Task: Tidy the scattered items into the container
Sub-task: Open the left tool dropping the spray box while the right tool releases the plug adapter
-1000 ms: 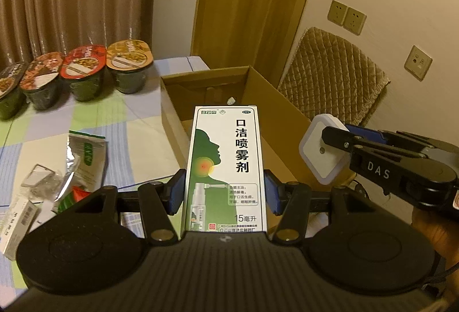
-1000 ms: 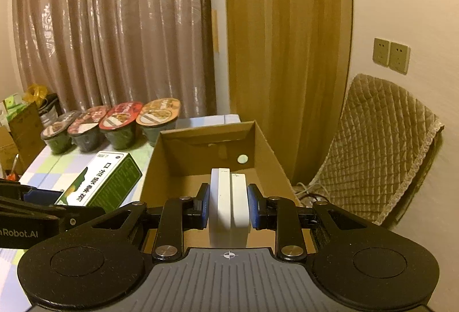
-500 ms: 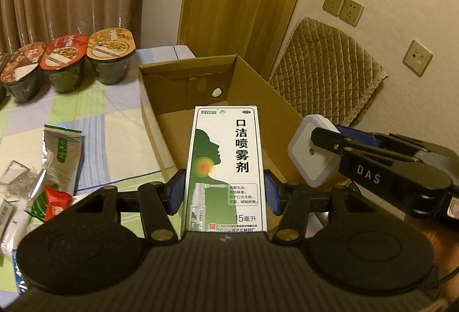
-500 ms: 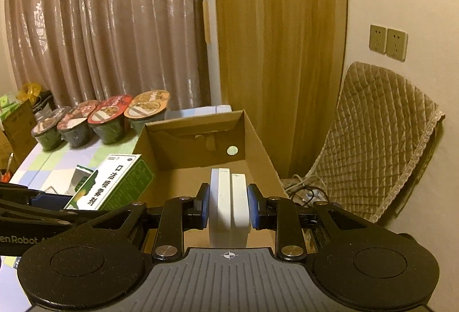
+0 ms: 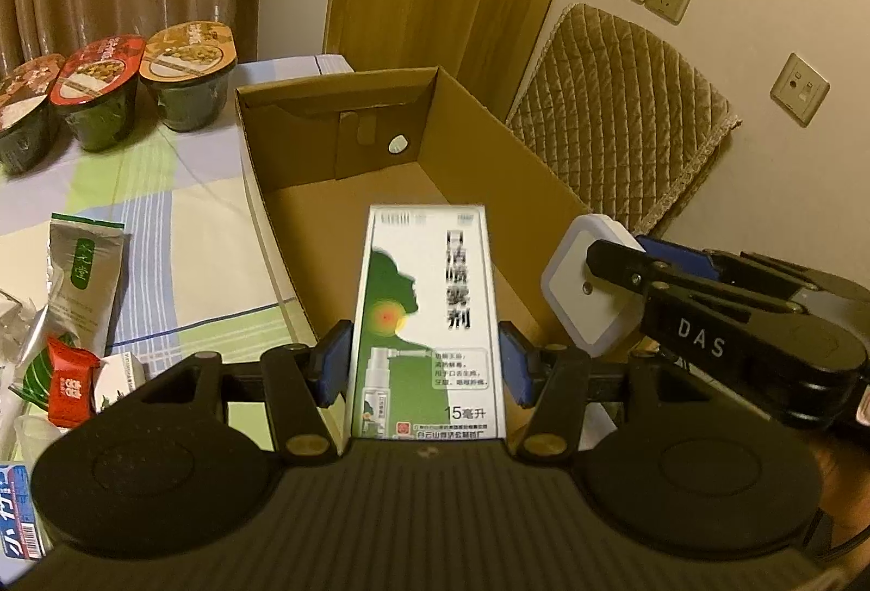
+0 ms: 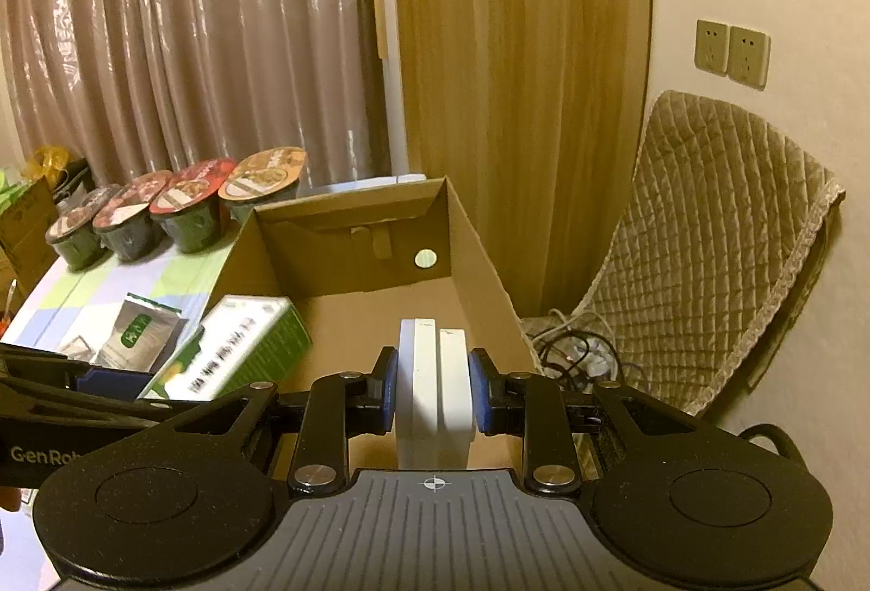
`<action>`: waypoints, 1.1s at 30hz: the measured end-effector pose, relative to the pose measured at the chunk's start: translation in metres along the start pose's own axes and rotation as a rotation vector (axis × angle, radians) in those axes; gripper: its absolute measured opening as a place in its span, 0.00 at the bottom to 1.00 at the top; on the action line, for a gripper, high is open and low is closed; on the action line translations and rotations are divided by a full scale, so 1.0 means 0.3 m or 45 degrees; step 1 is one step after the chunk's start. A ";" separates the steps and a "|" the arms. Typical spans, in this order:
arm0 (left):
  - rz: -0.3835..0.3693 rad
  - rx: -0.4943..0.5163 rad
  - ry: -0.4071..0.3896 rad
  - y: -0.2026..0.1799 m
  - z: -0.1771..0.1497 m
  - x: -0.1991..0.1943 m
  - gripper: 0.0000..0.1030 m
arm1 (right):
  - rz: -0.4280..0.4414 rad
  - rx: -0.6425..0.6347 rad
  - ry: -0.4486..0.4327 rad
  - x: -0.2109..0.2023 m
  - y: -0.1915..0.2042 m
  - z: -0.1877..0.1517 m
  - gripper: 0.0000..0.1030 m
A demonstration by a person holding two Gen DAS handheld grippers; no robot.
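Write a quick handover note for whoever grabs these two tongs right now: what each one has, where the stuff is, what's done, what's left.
Left tongs: shut on the green-and-white spray box, held over the near end of the cardboard box.
Right tongs: shut on the white square plug-in unit, also held over the box's near end.
Done: both items picked up and carried to the box; nothing visible on its floor yet.
Left: release both inside, then collect the green-labelled silver pouch, red packet and other small packets on the tablecloth. Whether the noodle bowls go in is unclear.
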State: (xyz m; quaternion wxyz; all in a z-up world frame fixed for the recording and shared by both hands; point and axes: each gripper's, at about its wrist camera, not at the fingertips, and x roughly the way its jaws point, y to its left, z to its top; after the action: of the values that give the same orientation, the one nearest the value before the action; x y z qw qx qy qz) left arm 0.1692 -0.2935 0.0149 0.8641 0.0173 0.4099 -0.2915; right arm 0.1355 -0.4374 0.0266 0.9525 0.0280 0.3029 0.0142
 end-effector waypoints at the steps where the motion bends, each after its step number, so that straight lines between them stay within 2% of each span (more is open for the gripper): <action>1: 0.001 -0.002 -0.003 0.001 0.000 -0.001 0.48 | 0.000 0.000 0.000 0.001 -0.001 0.000 0.29; 11: 0.044 -0.040 -0.054 0.048 0.003 -0.060 0.49 | 0.003 0.005 -0.001 0.000 0.000 -0.003 0.29; 27: 0.055 -0.102 -0.052 0.107 -0.027 -0.087 0.49 | 0.065 -0.042 0.003 0.027 0.057 0.009 0.29; 33: 0.063 -0.111 -0.056 0.126 -0.030 -0.097 0.49 | 0.052 -0.055 -0.018 0.028 0.063 0.015 0.29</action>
State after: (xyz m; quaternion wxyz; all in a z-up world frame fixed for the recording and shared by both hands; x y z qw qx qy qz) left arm 0.1682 -0.2454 0.0219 0.8798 -0.0167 0.4025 -0.2523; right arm 0.1449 -0.4183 0.0266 0.9545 0.0139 0.2952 0.0401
